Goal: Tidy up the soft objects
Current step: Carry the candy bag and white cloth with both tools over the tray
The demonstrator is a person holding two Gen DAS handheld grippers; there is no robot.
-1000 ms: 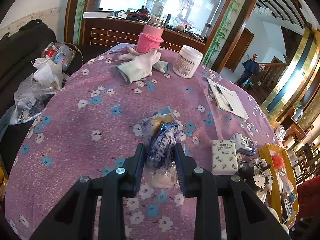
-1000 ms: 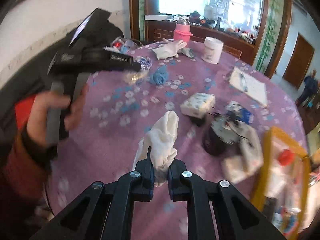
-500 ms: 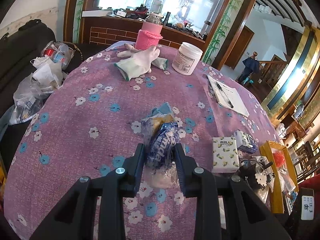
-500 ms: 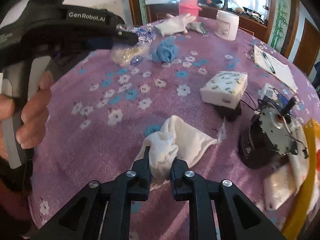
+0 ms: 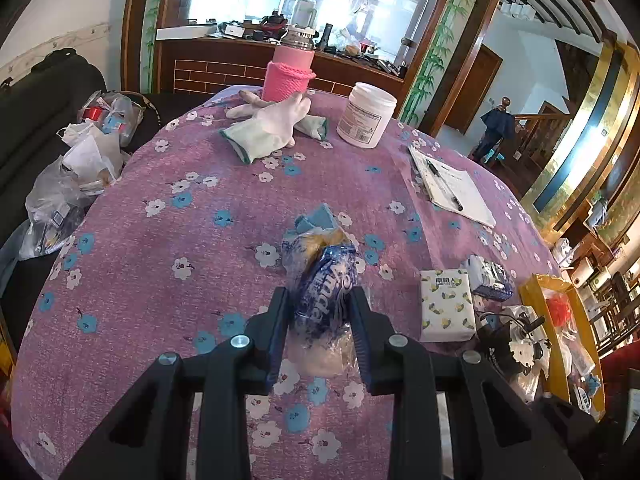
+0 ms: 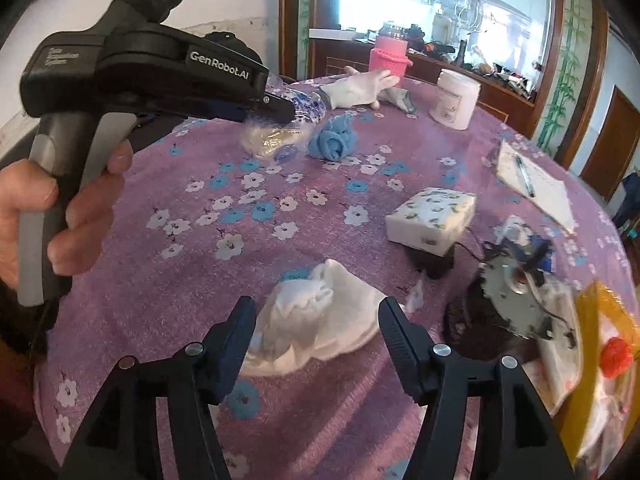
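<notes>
My left gripper [image 5: 319,320] is shut on a blue-and-white plastic packet [image 5: 325,300] of soft contents, held just above the purple flowered tablecloth [image 5: 160,240]. In the right wrist view that left gripper [image 6: 280,110] hangs at the upper left with the packet [image 6: 276,136] under its tip. A rolled blue cloth [image 6: 334,142] lies just beyond it. My right gripper [image 6: 318,320] is opening; the white cloth [image 6: 320,320] lies loose on the table between its fingers, untouched by the pads. White gloves [image 5: 268,128] lie at the far edge.
A pink knitted bottle [image 5: 290,74] and a white jar [image 5: 366,116] stand at the back. A tissue pack [image 6: 432,218], a black motor with a toothed disc [image 6: 508,300], a notepad with pen [image 6: 532,188] and a yellow tray [image 6: 608,344] crowd the right side. Plastic bags [image 5: 76,176] lie off the table's left.
My right gripper sank to the table with the white cloth and then opened, letting the cloth go. The left gripper kept still with its packet.
</notes>
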